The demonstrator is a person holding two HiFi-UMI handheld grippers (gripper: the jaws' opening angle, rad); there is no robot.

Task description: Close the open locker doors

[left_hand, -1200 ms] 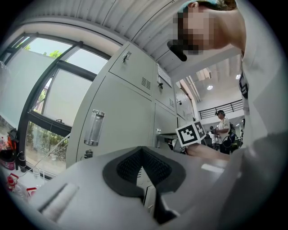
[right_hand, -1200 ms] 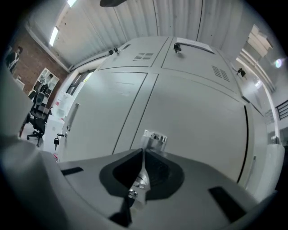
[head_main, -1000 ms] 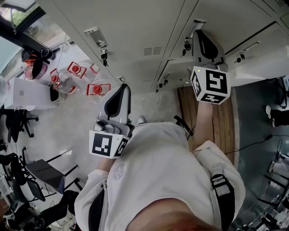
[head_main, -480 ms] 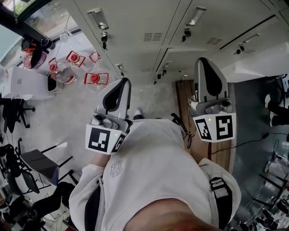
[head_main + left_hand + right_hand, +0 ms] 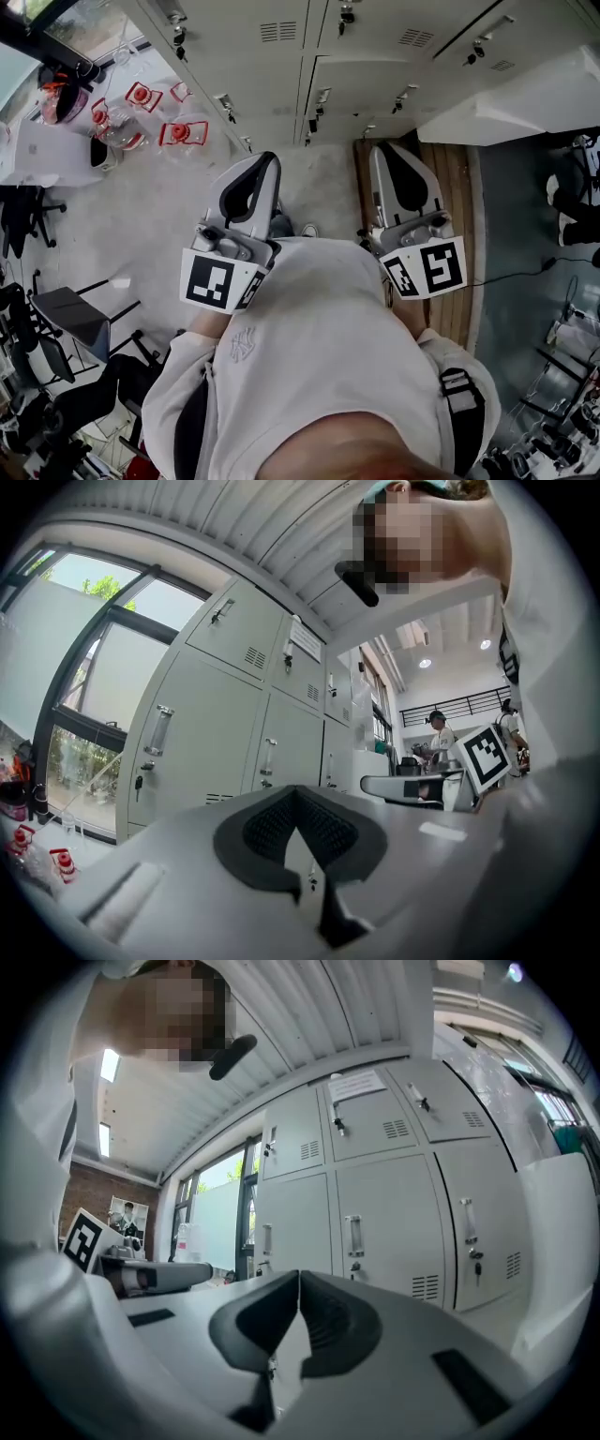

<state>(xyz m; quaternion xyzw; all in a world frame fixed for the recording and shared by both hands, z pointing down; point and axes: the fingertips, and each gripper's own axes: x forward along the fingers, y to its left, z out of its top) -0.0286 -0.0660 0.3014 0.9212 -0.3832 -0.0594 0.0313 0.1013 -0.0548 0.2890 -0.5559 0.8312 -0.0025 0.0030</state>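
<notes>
1. Locker doors (image 5: 281,66) run along the top edge of the head view, pale grey, each with an upright handle and a small vent. Those at the left and middle lie flush and closed. At the right a pale panel (image 5: 525,94) juts out from the row. Bare speckled floor (image 5: 159,216) lies open between the row and the person, with a wooden strip (image 5: 459,197) at its right. Red-capped containers (image 5: 183,131) and chairs (image 5: 70,319) crowd the left edge. The left gripper (image 5: 267,157) and right gripper (image 5: 386,148) sit side by side close to the chest, well apart from the doors. A second ago the right gripper was raised against the lockers; now it is drawn back level with the left, which has hardly shifted
2. In the left gripper view the left gripper (image 5: 298,794) has its jaws closed tip to tip with nothing between them. Beyond it two tiers of closed doors recede to the right from a tall window (image 5: 84,667). The other gripper's marker cube (image 5: 487,752) shows at the right
3. In the right gripper view the right gripper (image 5: 298,1279) has its pads meeting and is empty. The doors ahead stand closed in two tiers, and one upper door carries a paper label (image 5: 354,1084). The pale panel fills the right edge nearby; whether it is an open door I cannot tell
</notes>
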